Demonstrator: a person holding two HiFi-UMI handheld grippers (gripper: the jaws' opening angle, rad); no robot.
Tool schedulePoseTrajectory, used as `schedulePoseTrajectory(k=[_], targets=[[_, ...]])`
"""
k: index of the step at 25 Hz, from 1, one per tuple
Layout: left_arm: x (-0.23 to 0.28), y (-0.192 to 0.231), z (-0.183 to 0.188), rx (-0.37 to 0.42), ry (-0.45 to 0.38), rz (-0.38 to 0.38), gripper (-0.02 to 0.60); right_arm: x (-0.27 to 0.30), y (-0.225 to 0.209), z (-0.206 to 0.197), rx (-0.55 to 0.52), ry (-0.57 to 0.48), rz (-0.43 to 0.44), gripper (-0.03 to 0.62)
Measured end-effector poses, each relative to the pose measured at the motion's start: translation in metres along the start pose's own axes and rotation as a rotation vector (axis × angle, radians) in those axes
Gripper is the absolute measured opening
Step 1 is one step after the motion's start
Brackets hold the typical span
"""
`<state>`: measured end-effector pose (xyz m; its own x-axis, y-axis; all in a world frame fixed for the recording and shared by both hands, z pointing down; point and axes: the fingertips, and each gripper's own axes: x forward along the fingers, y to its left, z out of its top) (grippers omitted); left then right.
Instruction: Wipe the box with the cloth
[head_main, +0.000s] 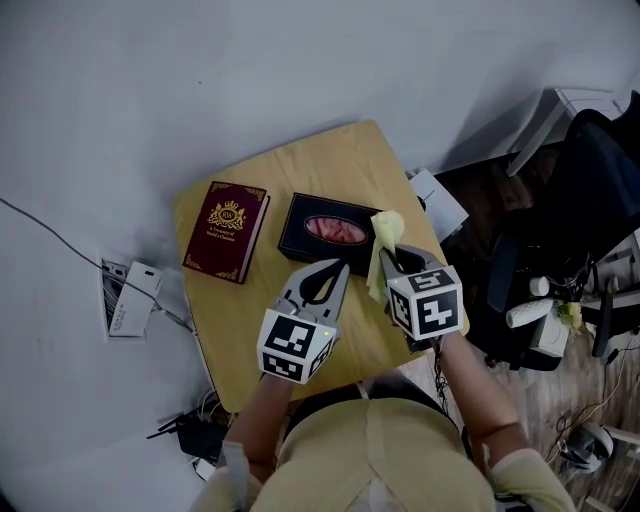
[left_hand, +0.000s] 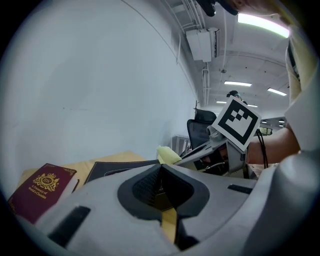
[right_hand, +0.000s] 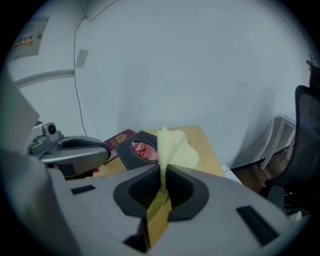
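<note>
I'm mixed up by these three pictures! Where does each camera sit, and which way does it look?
Head view: on the person's head, looking steeply down at the table; arms, left gripper and right gripper show.
Left gripper view: on the left gripper, looking along its shut jaws toward the box and book; the right gripper and right forearm show.
Right gripper view: on the right gripper, looking along jaws shut on the cloth, toward the box; the left gripper shows.
Shared: both gripper views see the box.

An office; a black swivel chair (head_main: 592, 185) stands beside the small table (head_main: 330, 165); strip lights (left_hand: 262, 25) and ducts (left_hand: 202, 45) run overhead.
</note>
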<state>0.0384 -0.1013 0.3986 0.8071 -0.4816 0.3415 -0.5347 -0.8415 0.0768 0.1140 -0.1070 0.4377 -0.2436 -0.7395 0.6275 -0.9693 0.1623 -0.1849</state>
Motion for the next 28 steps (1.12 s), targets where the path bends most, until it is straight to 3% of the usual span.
schedulePoseTrajectory(k=[4, 10, 17, 28], targets=[[0.008, -0.012, -0.002, 0.011, 0.015, -0.016, 0.02, -0.012, -0.005, -0.004, 0.001, -0.016, -0.006, 0.041], [-0.008, 0.016, -0.007, -0.002, 0.025, 0.06, 0.021, -0.039, 0.01, 0.007, -0.014, -0.107, 0.032, 0.041], [-0.046, 0.057, -0.017, -0.042, 0.022, 0.173, 0.021, -0.048, 0.076, 0.031, -0.04, -0.221, 0.196, 0.041], [-0.098, 0.092, -0.037, -0.086, 0.03, 0.268, 0.021, -0.005, 0.169, 0.023, -0.129, -0.171, 0.362, 0.041]])
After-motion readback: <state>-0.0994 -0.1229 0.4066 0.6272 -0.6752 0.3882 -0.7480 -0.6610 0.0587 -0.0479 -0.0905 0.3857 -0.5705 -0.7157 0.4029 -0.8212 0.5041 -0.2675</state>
